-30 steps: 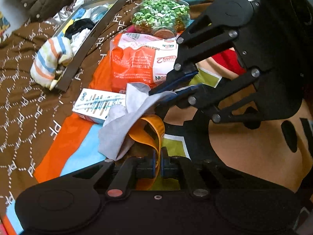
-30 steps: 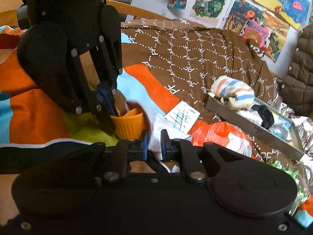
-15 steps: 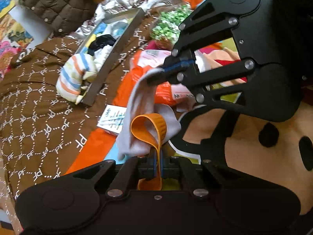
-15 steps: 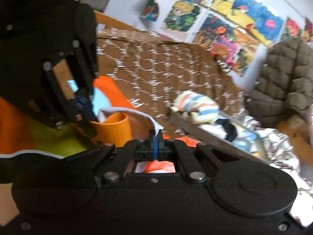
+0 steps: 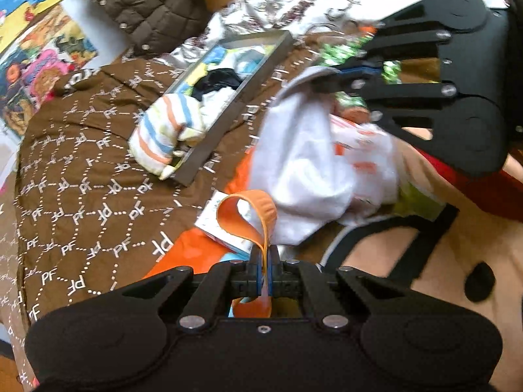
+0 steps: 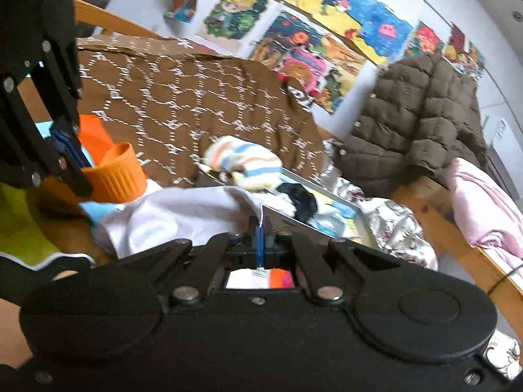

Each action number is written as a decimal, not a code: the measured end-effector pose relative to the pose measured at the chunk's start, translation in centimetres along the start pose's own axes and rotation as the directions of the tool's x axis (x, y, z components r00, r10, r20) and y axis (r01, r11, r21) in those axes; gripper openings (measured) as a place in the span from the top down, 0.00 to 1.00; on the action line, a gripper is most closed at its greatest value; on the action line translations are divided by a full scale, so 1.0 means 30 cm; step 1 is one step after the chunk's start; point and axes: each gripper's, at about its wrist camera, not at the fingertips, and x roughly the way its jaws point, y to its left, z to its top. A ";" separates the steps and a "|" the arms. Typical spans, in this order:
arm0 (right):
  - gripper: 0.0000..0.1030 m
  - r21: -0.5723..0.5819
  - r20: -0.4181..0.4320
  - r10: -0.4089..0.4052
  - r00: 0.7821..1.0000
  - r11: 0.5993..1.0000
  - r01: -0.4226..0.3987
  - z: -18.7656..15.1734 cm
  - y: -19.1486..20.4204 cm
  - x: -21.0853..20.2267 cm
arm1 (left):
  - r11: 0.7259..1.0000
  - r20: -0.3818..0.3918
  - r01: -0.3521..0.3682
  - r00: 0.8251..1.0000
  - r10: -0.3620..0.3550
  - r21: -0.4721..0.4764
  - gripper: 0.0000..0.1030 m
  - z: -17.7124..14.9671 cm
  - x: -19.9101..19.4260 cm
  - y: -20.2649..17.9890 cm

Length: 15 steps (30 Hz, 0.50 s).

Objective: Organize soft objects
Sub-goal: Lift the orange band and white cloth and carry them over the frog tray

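Both claws are clamped tight on one sock. At the bottom centre of the left wrist view the left gripper [image 5: 264,272] pinches the orange cuff [image 5: 248,215], which loops up out of its closed jaws, while the right gripper [image 5: 330,76], coming in from the upper right of that frame, pinches the far edge of the white sock [image 5: 304,176], so the cloth hangs stretched between them. In the right wrist view the right gripper [image 6: 260,233] sits at lower centre with a thin fold of the white cloth caught between its blue pads, and the left gripper [image 6: 70,150] shows at the left edge with the cuff beside it. The sock's toe end is blurred and its shape is hard to make out. Under it, an orange packet [image 5: 359,150] and a small box [image 5: 217,219] are mostly covered; print on both is unreadable. A jar of green bits [image 5: 343,55] is largely hidden behind the right gripper. At upper centre of the left view, a grey tray [image 5: 228,111] on the brown blanket [image 5: 91,170] holds a jumble of socks, with a striped sock [image 5: 163,134] draped over its near corner. A brown jacket [image 5: 153,3] is cut off at the top edge.
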 end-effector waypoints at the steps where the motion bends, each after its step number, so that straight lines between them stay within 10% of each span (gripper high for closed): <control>1: 1.00 0.006 -0.005 -0.008 1.000 1.000 0.008 -0.002 -0.009 0.005 | 1.000 0.003 -0.010 1.000 0.010 -0.009 0.98 0.004 0.001 0.005; 15: 1.00 0.022 -0.019 -0.078 0.997 0.997 0.079 -0.005 -0.040 0.078 | 0.991 0.150 -0.067 0.985 0.084 -0.118 0.98 0.123 0.052 0.116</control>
